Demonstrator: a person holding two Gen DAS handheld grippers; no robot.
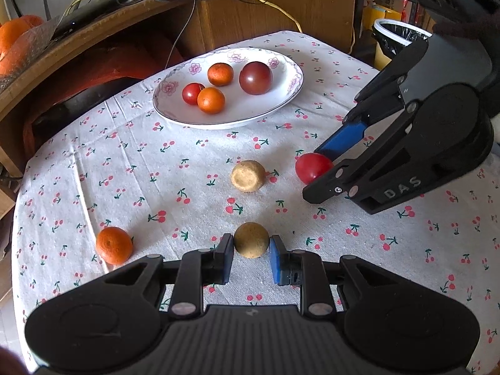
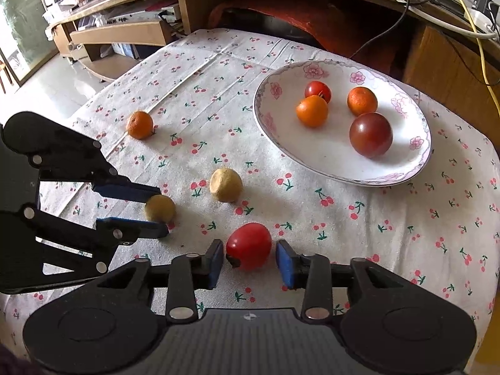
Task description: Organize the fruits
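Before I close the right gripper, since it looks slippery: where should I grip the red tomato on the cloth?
Grip the red tomato across its widest middle, coming in low from the near side as the right gripper already sits, open, fingers flanking it. Its smooth, rounded skin would likely slip out of a higher pinch.

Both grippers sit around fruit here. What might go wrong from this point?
1. The left gripper brackets a round tan fruit, not clearly clamped; it may roll out on closing.
2. The right gripper shows a gap beside the red tomato; an uneven close could nudge it away.
3. The plate already holds four fruits; another dropped in might knock them.
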